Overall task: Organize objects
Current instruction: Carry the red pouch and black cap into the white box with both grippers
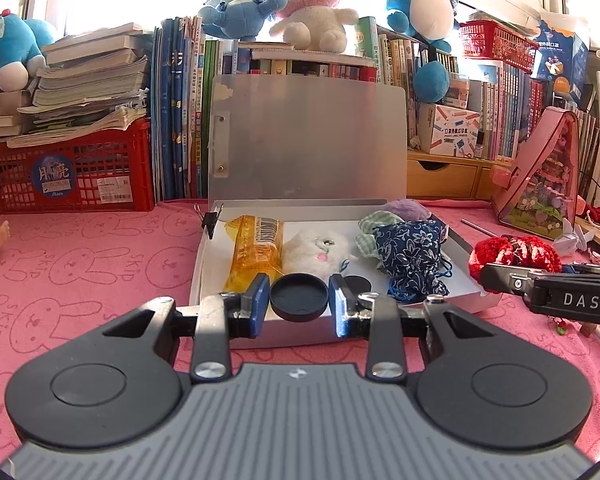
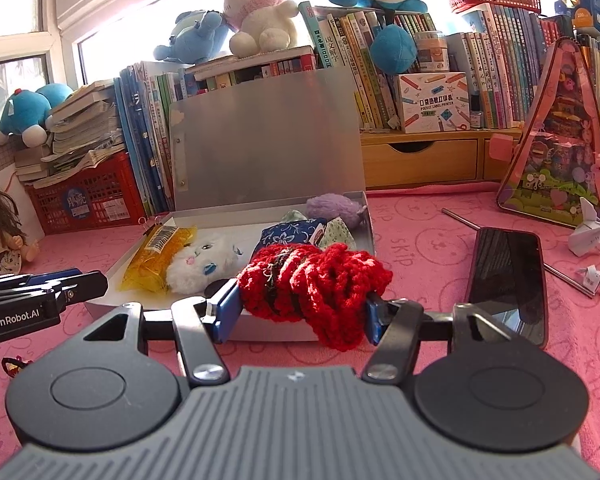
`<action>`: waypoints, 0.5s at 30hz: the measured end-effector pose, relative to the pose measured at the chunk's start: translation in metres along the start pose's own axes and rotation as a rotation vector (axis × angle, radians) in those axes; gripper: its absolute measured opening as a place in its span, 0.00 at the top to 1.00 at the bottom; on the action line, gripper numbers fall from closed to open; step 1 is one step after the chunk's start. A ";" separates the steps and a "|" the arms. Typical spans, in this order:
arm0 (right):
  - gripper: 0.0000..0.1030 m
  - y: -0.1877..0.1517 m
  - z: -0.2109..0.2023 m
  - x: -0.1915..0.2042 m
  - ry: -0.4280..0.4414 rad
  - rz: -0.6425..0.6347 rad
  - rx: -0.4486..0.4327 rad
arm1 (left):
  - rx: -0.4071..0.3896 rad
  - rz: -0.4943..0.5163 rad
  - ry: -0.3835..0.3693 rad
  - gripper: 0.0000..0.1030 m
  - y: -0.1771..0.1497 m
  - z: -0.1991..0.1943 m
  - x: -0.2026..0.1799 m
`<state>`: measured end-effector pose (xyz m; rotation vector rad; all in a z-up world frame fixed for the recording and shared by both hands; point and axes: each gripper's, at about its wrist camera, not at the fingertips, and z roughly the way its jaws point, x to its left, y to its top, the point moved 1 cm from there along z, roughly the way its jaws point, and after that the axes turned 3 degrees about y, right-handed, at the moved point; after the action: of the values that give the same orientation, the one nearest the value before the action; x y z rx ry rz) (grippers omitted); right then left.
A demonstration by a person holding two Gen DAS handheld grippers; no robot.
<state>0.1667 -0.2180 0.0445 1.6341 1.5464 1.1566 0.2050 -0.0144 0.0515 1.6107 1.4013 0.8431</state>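
Left gripper (image 1: 299,300) clamped on a round black lid (image 1: 299,298), blue pads pressing its two sides, held just over the near edge of an open silver tin box (image 1: 466,246). Straight beyond those fingertips, inside the box: a yellow packet (image 1: 254,252) slightly to the left, a white fluffy toy (image 1: 318,254) dead ahead, a blue flowered cloth pouch (image 1: 410,258) to the right, with a checked fabric piece (image 1: 366,230) and a purple fuzzy ball (image 1: 406,208) farther back on that side. Box lid (image 1: 308,140) standing upright behind everything, a black binder clip (image 1: 212,220) on the box's far left corner.

Right gripper (image 2: 302,300) closed on a red crocheted piece (image 2: 314,286) with dark stripes, yarn bulging above and drooping below the pads, hanging over the box's near right corner. Seen from the left camera, same red bundle (image 1: 514,258) just right of the box.

To the right of the right gripper, a dark phone (image 2: 508,280) lying flat on the pink rabbit-print cloth (image 2: 440,220), a thin metal rod (image 2: 460,220) beyond it. Far left of the left gripper, a red crate (image 1: 72,172) under stacked books.
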 end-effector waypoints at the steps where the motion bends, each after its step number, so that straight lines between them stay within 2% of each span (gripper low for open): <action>1: 0.39 0.001 0.003 0.000 -0.001 0.001 0.003 | 0.004 -0.004 0.003 0.64 0.001 0.003 0.000; 15: 0.39 0.005 0.043 -0.002 -0.014 0.004 0.072 | 0.054 -0.006 0.041 0.64 0.011 0.048 0.000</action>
<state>0.2073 -0.2146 0.0300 1.6898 1.5932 1.1003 0.2523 -0.0221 0.0404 1.6375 1.4675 0.8459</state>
